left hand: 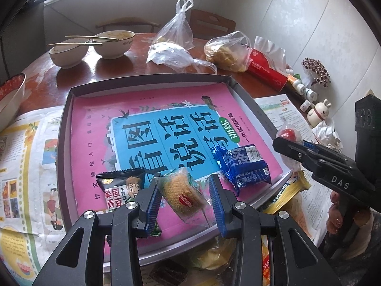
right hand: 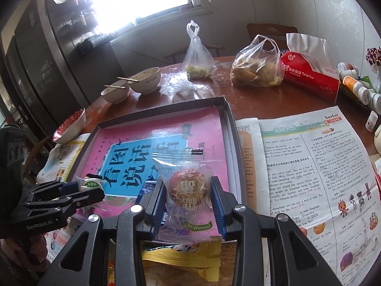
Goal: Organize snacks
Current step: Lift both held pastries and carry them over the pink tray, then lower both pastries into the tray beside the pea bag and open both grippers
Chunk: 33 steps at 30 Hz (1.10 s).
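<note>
Both grippers (left hand: 184, 197) (right hand: 188, 197) clasp wrapped snacks (left hand: 183, 194) (right hand: 189, 188) above box (left hand: 147, 79).

A tray (left hand: 65, 128) sits on the table (left hand: 100, 71) with a book (left hand: 95, 128) lying inside it. On the book lie two snack packets (left hand: 243, 164), one left (left hand: 119, 188), one right. Newspapers (right hand: 309, 166) flank the tray; bowls (left hand: 69, 52) and bags (left hand: 226, 50) stand behind.

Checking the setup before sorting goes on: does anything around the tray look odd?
Yes. The tray meant for snacks has a pink book lying flat as its floor, and two used bowls with chopsticks across them sit just behind it.
</note>
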Available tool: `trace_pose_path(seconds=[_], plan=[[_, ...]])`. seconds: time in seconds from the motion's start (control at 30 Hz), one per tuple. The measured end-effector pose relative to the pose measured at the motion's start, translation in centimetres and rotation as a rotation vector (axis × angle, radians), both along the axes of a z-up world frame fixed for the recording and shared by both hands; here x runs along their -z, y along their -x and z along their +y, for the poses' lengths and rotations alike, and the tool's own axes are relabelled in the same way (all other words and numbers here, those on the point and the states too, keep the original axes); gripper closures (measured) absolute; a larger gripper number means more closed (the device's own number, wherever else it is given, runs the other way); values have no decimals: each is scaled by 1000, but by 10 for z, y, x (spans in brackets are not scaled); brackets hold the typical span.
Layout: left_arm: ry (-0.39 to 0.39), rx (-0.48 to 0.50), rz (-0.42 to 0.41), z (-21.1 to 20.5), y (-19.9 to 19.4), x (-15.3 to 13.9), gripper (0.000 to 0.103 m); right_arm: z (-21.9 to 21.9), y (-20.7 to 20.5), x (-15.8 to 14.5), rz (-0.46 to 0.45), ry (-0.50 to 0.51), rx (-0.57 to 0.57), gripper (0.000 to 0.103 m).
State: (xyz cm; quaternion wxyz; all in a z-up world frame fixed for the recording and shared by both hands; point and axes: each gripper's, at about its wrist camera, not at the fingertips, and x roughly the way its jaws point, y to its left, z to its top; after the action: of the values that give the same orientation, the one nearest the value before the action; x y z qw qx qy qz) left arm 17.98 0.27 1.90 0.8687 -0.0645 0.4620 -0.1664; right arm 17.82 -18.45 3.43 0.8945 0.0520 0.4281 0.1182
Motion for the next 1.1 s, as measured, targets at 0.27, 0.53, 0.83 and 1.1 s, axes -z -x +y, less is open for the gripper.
trace_pose_path(seconds=[0.27, 0.53, 0.83, 1.1], plan=[[-3, 5, 8, -3, -2, 3, 62, -5, -4, 8, 33, 10, 20, 66], [-9, 3, 12, -4, -3, 5, 62, -8, -6, 12, 49, 12, 35, 66], [-17, 8, 21, -6, -3, 8, 62, -9, -6, 13, 55, 3, 37, 66], [-31, 13, 30, -8, -2, 10, 62, -11, -5, 16, 73, -11, 42, 66]])
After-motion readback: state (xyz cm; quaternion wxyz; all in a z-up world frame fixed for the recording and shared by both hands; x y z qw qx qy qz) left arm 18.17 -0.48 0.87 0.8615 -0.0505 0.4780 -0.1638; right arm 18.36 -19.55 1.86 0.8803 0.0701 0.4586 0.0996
